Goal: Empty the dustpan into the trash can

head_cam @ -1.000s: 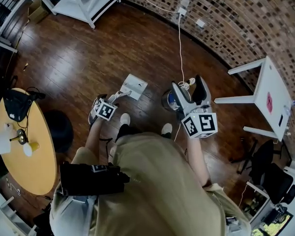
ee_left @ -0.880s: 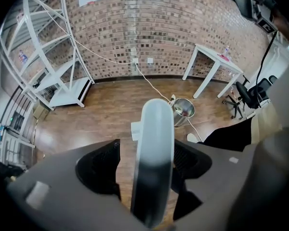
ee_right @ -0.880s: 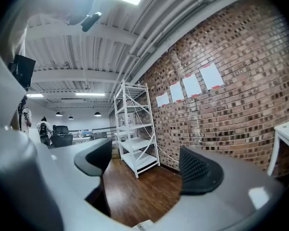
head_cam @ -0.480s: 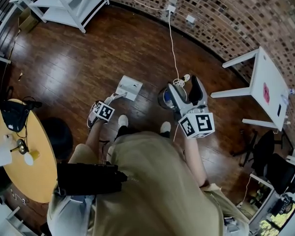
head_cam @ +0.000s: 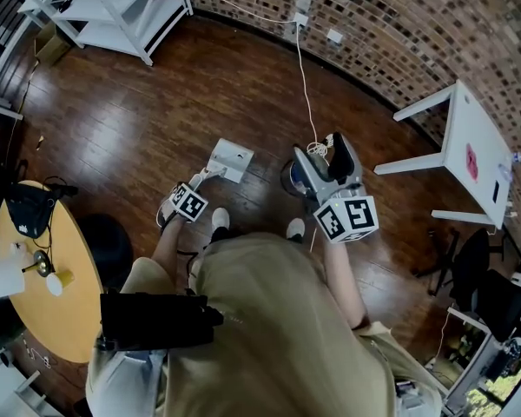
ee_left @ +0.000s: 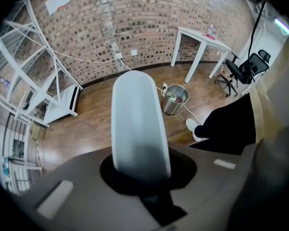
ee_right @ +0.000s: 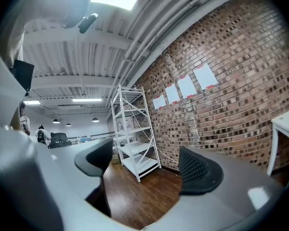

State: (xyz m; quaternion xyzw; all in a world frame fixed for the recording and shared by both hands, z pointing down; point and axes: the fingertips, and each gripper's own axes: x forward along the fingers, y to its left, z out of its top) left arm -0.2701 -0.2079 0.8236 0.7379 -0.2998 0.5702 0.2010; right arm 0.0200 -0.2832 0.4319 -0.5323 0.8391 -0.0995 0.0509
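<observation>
Left gripper view: the jaws of the left gripper (ee_left: 140, 186) are being closed on the white dustpan handle (ee_left: 137, 124), so grasping is judged in hand. The dustpan (head_cam: 232, 159), lying left of the metal trash can (ee_left: 176, 99), must next be lifted and tipped over it. By the trash can, the right gripper (ee_right: 147, 165) is held with jaws apart, empty.

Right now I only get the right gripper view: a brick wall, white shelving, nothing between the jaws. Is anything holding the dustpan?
Observer: Yes. The left gripper has its jaws closing with the dustpan handle between them; the white dustpan lies on the wooden floor.
Visitor: And where is the trash can?
Observer: The metal trash can stands on the floor to the right of the dustpan; in the head view the right gripper partly covers it.
</observation>
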